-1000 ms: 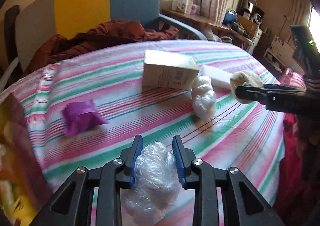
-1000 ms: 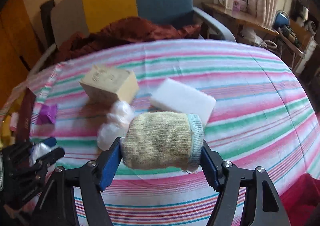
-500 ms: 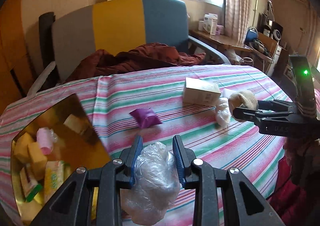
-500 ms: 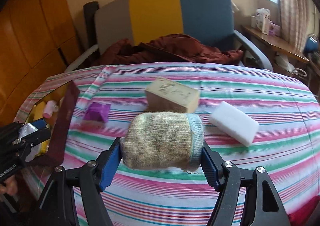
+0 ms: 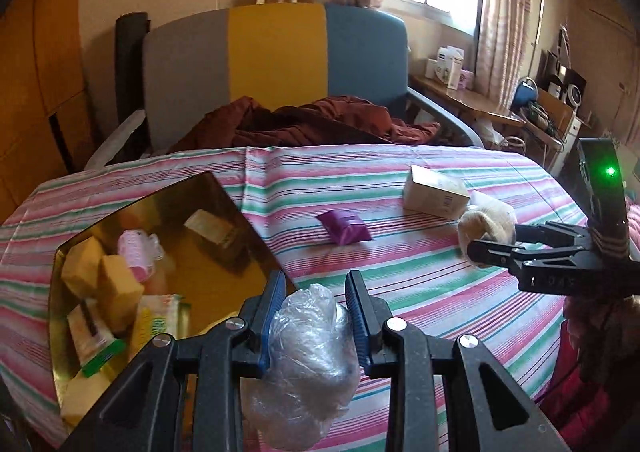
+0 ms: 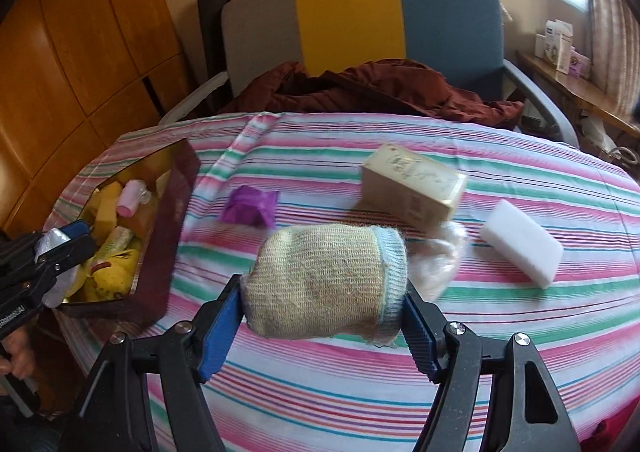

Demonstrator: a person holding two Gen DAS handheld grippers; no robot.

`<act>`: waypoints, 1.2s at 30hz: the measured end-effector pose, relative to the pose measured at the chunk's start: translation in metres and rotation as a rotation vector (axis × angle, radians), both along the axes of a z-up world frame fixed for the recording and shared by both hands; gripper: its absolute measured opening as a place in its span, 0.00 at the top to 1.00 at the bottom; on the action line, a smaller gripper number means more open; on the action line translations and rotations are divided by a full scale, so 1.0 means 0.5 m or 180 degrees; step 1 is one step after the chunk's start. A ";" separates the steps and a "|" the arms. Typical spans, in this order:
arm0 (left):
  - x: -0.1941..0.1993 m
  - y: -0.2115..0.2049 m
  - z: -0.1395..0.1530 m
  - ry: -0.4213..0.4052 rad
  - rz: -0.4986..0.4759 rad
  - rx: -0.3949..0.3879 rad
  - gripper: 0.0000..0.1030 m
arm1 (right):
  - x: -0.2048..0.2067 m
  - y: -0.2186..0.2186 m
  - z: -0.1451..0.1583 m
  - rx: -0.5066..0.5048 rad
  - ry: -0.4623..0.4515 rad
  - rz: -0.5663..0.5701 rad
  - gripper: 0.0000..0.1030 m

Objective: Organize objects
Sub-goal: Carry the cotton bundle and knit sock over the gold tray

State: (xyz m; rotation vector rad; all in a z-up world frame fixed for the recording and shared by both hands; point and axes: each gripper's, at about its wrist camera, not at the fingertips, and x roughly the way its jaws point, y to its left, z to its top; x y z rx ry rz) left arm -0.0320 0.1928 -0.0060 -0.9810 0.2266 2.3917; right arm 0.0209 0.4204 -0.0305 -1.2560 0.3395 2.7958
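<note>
My left gripper is shut on a crumpled clear plastic bag, held above the table's front edge beside the gold-lined box; it also shows at the left of the right wrist view. My right gripper is shut on a rolled beige knit sock, held above the striped tablecloth; it also shows at the right of the left wrist view. On the cloth lie a purple packet, a beige carton, a white sponge block and another clear plastic wad.
The dark red box at the table's left holds several yellow sponges, a pink roll and packets. A grey, yellow and blue chair with a maroon garment stands behind the table. A cluttered side shelf is at the right.
Both grippers have pulled back and swung left with their loads. The box at the left has come into both views and the table items now look farther away.
</note>
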 end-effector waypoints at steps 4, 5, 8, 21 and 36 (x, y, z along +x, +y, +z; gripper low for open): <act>-0.006 -0.045 0.000 -0.0026 0.0123 0.0048 0.70 | -0.015 -0.049 0.009 -0.0076 0.0028 0.0131 0.29; -0.007 -0.059 -0.001 -0.0045 0.0163 0.0071 0.70 | -0.022 -0.070 0.013 -0.0092 0.0042 0.0189 0.29; -0.010 -0.098 -0.006 -0.0079 0.0286 0.0127 0.70 | -0.041 -0.118 0.020 -0.0146 0.0066 0.0332 0.29; -0.031 -0.355 -0.015 -0.0150 0.1119 0.0429 0.70 | -0.084 -0.296 0.037 -0.0255 0.0109 0.0871 0.29; -0.033 -0.396 -0.025 -0.0267 0.1073 0.0693 0.70 | -0.162 -0.395 0.044 -0.0208 0.0057 0.1082 0.29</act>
